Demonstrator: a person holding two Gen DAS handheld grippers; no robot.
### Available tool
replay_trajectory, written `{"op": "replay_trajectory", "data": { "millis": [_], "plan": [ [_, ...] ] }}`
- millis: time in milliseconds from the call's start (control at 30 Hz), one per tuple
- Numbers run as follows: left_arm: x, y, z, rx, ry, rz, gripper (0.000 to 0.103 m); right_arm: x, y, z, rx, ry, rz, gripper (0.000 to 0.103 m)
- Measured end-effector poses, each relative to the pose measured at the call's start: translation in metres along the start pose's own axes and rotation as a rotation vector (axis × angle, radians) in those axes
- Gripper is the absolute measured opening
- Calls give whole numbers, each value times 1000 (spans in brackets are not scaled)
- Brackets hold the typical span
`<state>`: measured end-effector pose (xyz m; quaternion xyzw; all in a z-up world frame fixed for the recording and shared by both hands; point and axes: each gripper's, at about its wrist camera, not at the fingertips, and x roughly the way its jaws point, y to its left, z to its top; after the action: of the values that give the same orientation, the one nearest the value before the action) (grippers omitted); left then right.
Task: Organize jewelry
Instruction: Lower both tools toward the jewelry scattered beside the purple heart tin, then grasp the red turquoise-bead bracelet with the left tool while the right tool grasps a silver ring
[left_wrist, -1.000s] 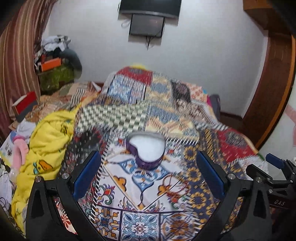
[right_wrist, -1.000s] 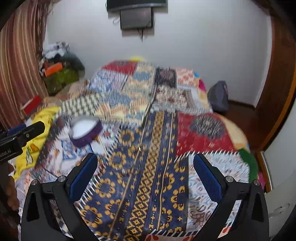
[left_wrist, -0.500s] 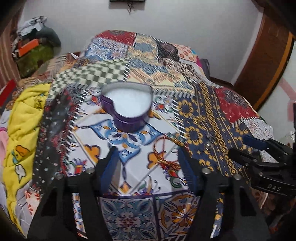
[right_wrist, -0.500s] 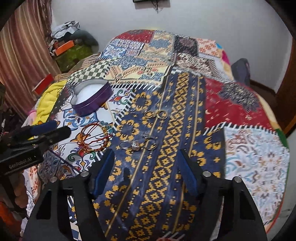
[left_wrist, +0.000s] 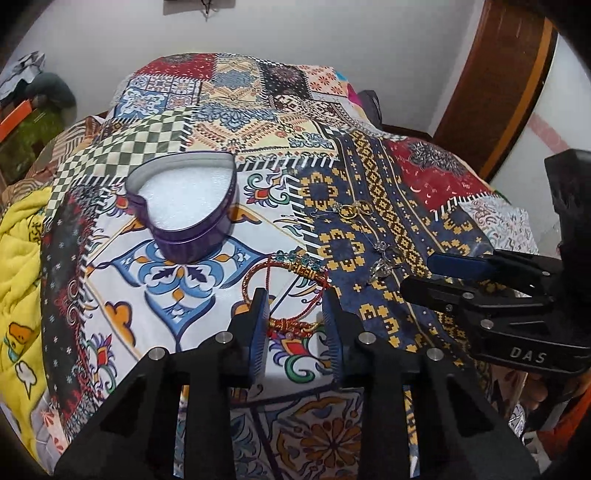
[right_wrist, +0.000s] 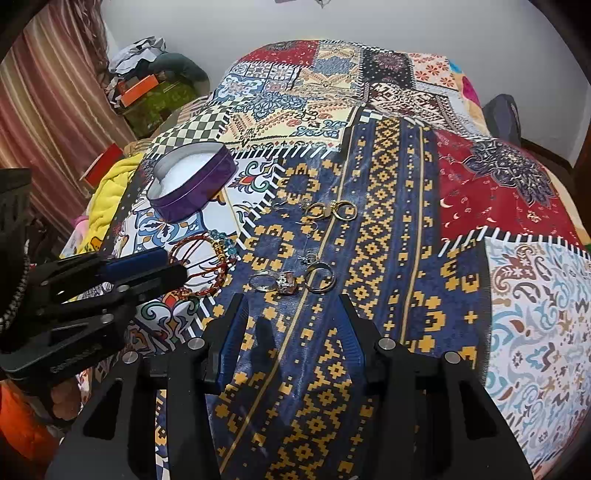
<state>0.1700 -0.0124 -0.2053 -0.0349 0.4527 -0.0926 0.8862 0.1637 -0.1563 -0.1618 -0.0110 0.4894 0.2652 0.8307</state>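
A purple heart-shaped tin (left_wrist: 184, 206) (right_wrist: 192, 184) with a white lining sits open on the patchwork bedspread (left_wrist: 155, 295). Red thread bracelets (left_wrist: 284, 291) (right_wrist: 203, 262) with gold and teal beads lie in front of it. My left gripper (left_wrist: 294, 299) (right_wrist: 175, 264) is open, its narrowed jaws straddling the bracelets' near loop. On the blue and gold strip lie silver rings (right_wrist: 273, 282) (left_wrist: 384, 258) and gold hoop earrings (right_wrist: 332, 212) (left_wrist: 354, 210). My right gripper (right_wrist: 292, 301) (left_wrist: 417, 273) is open just short of the rings, holding nothing.
A yellow blanket (left_wrist: 18, 258) is bunched along the bed's left side. Piled clothes and boxes (right_wrist: 147, 85) stand by a striped curtain (right_wrist: 48, 110) at the back left. A white wall (left_wrist: 332, 33) lies beyond the bed and a wooden door frame (left_wrist: 491, 92) is on the right.
Both grippers have come down and forward toward the bedspread and narrowed their jaws. The left now straddles the red bracelets; the right sits close to the rings.
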Motion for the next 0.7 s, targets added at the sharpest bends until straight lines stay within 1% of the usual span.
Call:
{"op": "replay_trajectory", "data": {
  "millis": [33, 67, 267, 433, 600, 633, 700],
  "plan": [
    [2, 0, 0, 5, 6, -5, 23, 1, -1, 1, 2, 5, 8, 45],
    [5, -1, 1, 13, 14, -11, 21, 3, -1, 1, 6, 11, 16, 45],
    [22, -2, 1, 29, 51, -25, 20, 13, -1, 6, 21, 33, 45, 45],
    [27, 0, 2, 27, 49, -37, 20, 20, 2, 8, 26, 45, 62, 45],
    [30, 0, 2, 32, 49, -68, 8, 25, 6, 10, 24, 47, 69, 45],
    [30, 1, 2, 24, 51, -83, 6, 26, 7, 10, 24, 45, 69, 44],
    [33, 5, 4, 0, 57, -122, 5, 28, 7, 12, 21, 43, 58, 36]
  ]
}}
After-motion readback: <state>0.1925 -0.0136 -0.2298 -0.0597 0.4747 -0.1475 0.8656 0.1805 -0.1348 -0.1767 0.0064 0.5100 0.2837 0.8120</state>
